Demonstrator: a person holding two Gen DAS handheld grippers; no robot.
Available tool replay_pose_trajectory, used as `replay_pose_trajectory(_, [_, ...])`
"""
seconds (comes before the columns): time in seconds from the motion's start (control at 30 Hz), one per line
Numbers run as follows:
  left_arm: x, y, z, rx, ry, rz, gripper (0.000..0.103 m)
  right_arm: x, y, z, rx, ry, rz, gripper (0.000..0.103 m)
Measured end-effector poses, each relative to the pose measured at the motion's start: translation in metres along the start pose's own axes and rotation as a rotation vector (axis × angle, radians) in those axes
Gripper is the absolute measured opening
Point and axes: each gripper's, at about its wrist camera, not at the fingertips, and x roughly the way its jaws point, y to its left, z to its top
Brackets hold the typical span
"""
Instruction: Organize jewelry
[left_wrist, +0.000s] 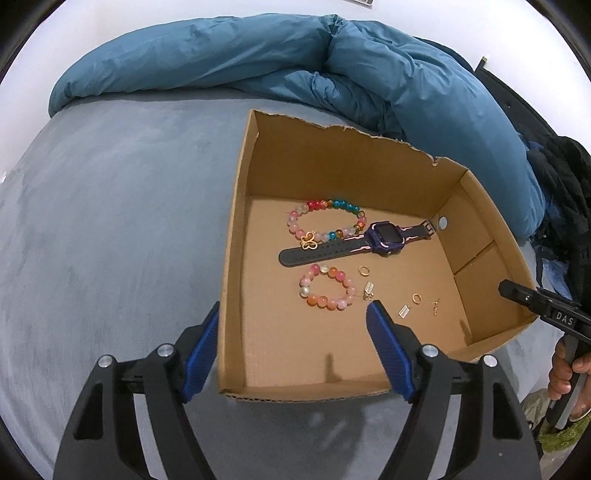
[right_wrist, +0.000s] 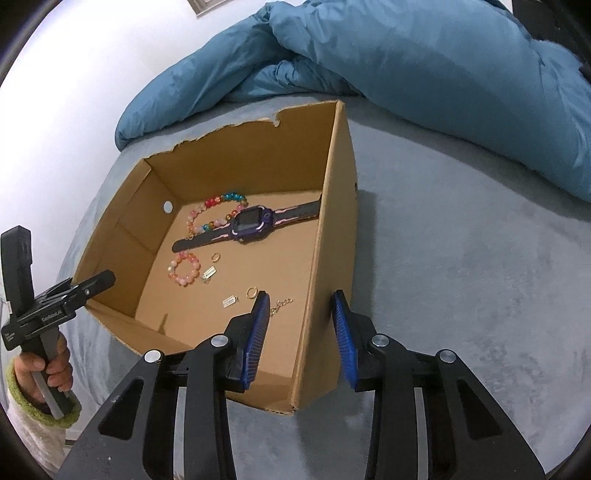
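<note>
Left gripper (left_wrist: 293, 343) and right gripper (right_wrist: 300, 332), both spread, each straddle a box (left_wrist: 236, 258) wall.

Open brown cardboard box (left_wrist: 236, 229) w/ a torn back edge sits on a grey-blue plush bed (left_wrist: 110, 221); a rumpled teal duvet (left_wrist: 332, 66) lies behind it. Inside: multicoloured bead bracelet w/ gold butterfly charm (left_wrist: 325, 221), purple smartwatch on a black-and-pink strap (left_wrist: 380, 238) touching it, pink-orange bead bracelet (left_wrist: 327, 288) nearer, plus small gold rings and charms (left_wrist: 416, 297) to the right. Left gripper (left_wrist: 295, 354) – jaws wide, nothing between the pads – straddles the box's near-left corner. Right gripper (left_wrist: 517, 293) is at the box's right wall, a hand (left_wrist: 567, 365) on its handle; its jaws aren't visible.
</note>
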Motion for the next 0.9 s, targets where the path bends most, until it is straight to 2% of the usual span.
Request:
replay_pose_trajectory(0.17, [-0.014,-0.002,-0.012,-0.017,0.0,0.0,0.074,-0.012,-0.001,-0.011,0.003,-0.006,0.014,0.034])
replay_pose_trajectory(0.47, [-0.049,-0.008,-0.066,-0.021,0.001,0.028,0.074,-0.034,0.007,-0.058,0.015,-0.01,0.024,0.034])
replay_pose_trajectory(0.63, [-0.063,-0.009,-0.088,-0.03,-0.007,0.016,0.074,-0.048,0.011,-0.077,0.012,-0.022,0.013,0.034])
replay_pose_trajectory(0.9, [-0.07,-0.012,-0.11,-0.01,-0.044,0.015,0.074,-0.044,0.014,-0.091,0.019,-0.052,-0.014,0.036])
